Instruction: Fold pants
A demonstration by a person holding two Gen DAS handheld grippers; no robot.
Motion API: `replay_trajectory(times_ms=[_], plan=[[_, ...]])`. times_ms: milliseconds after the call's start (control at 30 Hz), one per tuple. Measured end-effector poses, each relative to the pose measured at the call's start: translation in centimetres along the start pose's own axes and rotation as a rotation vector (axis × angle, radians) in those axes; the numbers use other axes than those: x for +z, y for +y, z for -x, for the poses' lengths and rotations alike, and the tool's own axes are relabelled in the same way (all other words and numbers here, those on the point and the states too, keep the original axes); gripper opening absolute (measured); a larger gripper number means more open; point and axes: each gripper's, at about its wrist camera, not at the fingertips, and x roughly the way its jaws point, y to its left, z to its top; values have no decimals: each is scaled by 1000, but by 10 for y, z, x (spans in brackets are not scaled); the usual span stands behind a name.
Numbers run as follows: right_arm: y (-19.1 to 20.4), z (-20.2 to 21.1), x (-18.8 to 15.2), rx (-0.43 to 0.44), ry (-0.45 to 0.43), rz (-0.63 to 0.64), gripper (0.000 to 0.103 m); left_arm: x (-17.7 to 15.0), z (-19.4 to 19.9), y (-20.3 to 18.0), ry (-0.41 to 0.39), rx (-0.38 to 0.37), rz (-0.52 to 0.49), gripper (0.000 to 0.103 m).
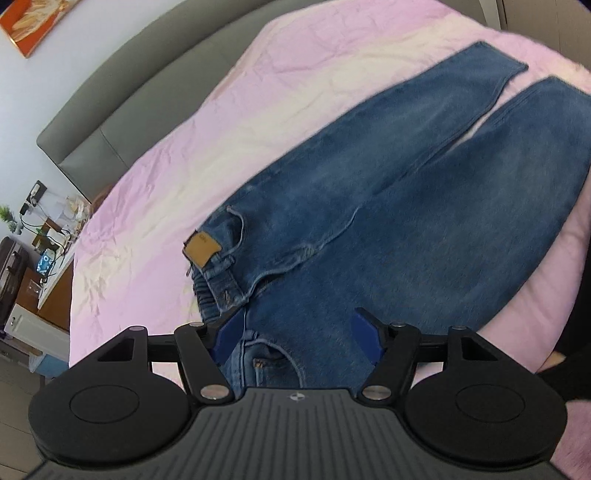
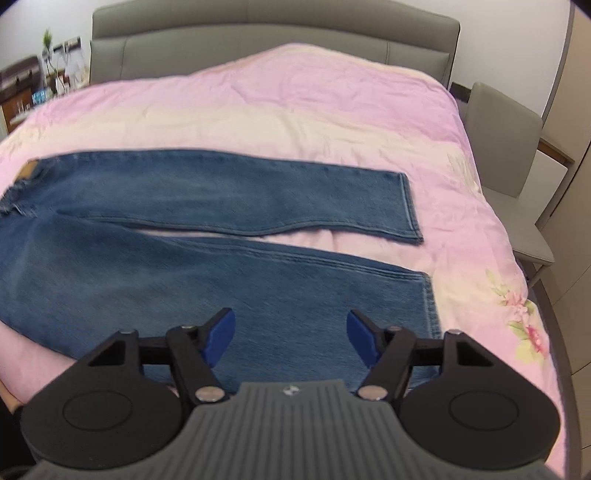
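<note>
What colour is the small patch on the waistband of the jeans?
Tan brown. The patch on the jeans shows best in the left wrist view.

Far side of the bed: the pink quilt (image 2: 295, 92) lies bare between the jeans (image 2: 184, 266) and the grey headboard (image 2: 258, 33); you can pass freely there.
Head edge: the headboard stands upright along it and blocks reach past it.
Right edge of the bed: a grey chair (image 2: 513, 147) stands just beside it, narrowing your way in from that side.
Left edge: a cluttered side table with cables (image 1: 48, 236) sits close to the corner.
Between the legs: a thin strip of quilt shows near the hems.
Near edge: both grippers (image 2: 290, 338) hang over denim, jaws apart, nothing between them.
</note>
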Motion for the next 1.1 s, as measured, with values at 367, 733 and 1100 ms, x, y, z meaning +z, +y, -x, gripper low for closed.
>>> replay_trajectory(times_ms=[367, 733, 1100], plan=[[-53, -67, -23, 6, 244, 324, 52, -62, -94, -13, 277, -58, -396, 79], [-21, -115, -50, 15, 363, 689, 76, -71, -144, -45, 313, -107, -757, 82], [-3, -129, -53, 40, 321, 729, 21, -60, -127, -34, 299, -125, -641, 29]])
